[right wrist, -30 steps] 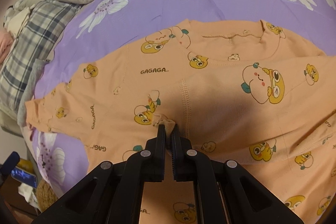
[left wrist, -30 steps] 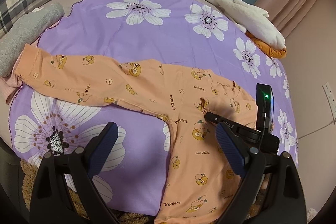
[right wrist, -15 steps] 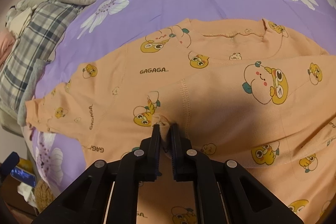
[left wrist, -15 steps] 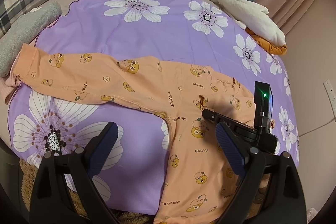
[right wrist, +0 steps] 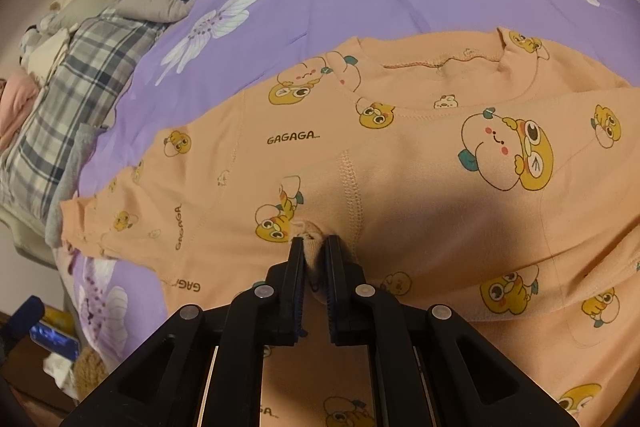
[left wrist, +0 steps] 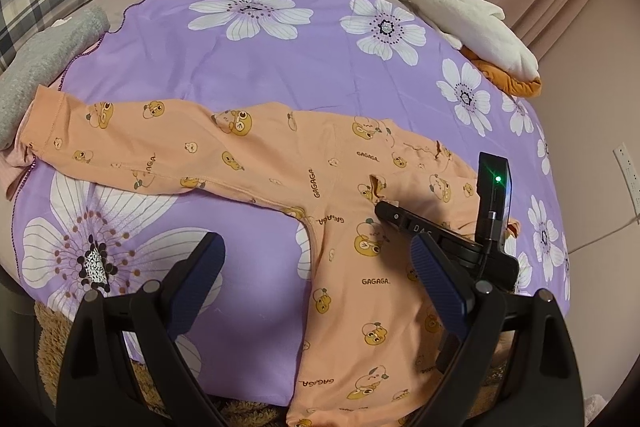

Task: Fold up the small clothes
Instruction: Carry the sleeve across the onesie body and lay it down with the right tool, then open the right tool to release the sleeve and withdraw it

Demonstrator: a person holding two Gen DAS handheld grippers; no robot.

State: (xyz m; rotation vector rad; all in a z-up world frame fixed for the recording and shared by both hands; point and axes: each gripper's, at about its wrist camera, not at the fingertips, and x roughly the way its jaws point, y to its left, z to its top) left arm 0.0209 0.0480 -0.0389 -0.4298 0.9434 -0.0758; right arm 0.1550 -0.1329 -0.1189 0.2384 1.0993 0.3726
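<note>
Orange cartoon-print shirt [left wrist: 280,163] lies spread flat on a purple flowered bedsheet [left wrist: 280,67]. Right gripper [right wrist: 313,247] pinches a small fold of its fabric. Left gripper [left wrist: 316,267] hovers above, jaws wide and empty.

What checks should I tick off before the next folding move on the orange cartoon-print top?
1. Right gripper shut on a pinch of the orange cartoon-print top: ok.
2. Left gripper open and empty: ok.
3. Long sleeve lying flat across the purple flowered sheet: ok.
4. Sleeve cuff clear of the grey folded cloth: not ok, it lies right against it.
5. Top's far side flat: cannot tell.
</note>
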